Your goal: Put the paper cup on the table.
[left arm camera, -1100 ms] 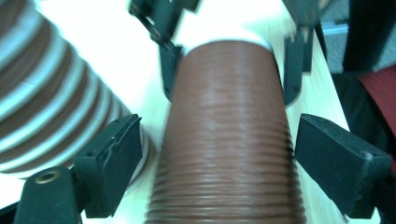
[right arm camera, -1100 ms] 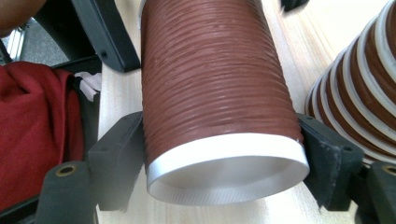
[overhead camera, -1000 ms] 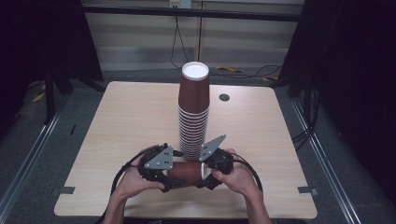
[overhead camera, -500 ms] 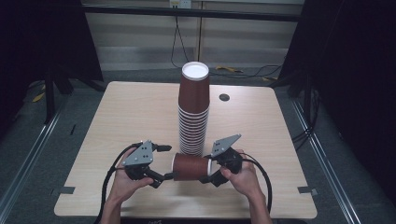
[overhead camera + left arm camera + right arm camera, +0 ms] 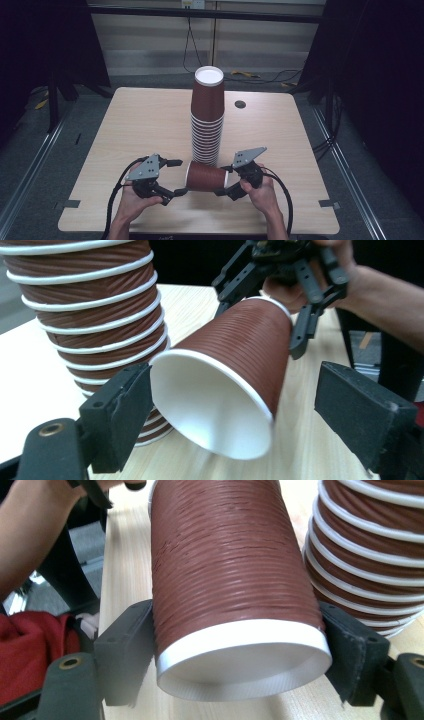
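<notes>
Nearest the table's front edge, two hands come in from below, each holding a black two-jaw gripper. Between them a single brown ribbed paper cup [image 5: 206,176] lies on its side, held just above the pale wooden table [image 5: 125,130], its axis running left to right. The right gripper [image 5: 225,189] has its jaws closed on one end of the cup; in the right gripper view both pads [image 5: 125,652] press against the ribbed wall just behind a white rolled edge. The left gripper [image 5: 177,176] stands at the cup's opposite end with its jaws open: in the left gripper view the cup's wide white-lined mouth faces the camera between the two jaws, close beside the left one and clear of the right one, so nothing is clamped. Whether the left jaw brushes the rim cannot be told. Just beyond the held cup, touching distance from it, a tall upside-down stack of brown paper cups [image 5: 207,117] with white rims rises from the middle of the table. Farther off, right of the stack near the far edge, sits a small dark round grommet hole [image 5: 240,104].
</notes>
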Demonstrator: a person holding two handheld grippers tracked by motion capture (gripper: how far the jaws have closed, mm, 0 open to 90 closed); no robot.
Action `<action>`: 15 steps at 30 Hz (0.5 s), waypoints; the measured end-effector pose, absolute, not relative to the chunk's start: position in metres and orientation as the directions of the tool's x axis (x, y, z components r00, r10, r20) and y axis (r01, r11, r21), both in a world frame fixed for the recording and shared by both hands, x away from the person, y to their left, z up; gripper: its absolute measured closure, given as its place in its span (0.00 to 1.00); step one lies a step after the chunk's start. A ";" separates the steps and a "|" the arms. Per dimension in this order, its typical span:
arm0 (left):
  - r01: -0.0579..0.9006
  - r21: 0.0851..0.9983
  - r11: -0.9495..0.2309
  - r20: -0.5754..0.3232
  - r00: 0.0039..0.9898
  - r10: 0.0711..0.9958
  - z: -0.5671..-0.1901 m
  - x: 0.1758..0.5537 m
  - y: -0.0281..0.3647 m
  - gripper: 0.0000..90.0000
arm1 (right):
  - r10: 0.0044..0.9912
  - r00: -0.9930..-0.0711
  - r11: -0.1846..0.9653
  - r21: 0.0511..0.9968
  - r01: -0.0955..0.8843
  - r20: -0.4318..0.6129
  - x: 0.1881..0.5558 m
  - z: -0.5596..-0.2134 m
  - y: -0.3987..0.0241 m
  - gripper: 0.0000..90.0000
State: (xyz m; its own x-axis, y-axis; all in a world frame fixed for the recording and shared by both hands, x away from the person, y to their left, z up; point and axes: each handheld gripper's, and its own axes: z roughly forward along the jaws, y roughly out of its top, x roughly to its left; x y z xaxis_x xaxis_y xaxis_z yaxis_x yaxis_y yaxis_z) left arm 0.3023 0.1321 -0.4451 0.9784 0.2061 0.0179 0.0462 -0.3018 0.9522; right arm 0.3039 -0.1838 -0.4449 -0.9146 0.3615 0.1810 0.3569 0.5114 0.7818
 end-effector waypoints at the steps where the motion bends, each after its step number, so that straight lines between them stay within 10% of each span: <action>1: 0.050 0.952 -0.302 0.015 0.978 0.209 -0.446 0.303 0.132 0.17 | 0.362 -0.914 0.502 0.787 0.358 0.185 0.304 -0.446 -0.185 0.25; 15: 0.085 0.958 -0.275 -0.035 0.983 0.182 -0.458 0.306 0.129 0.17 | 0.345 -0.913 0.381 0.857 0.347 0.217 0.301 -0.459 -0.197 0.25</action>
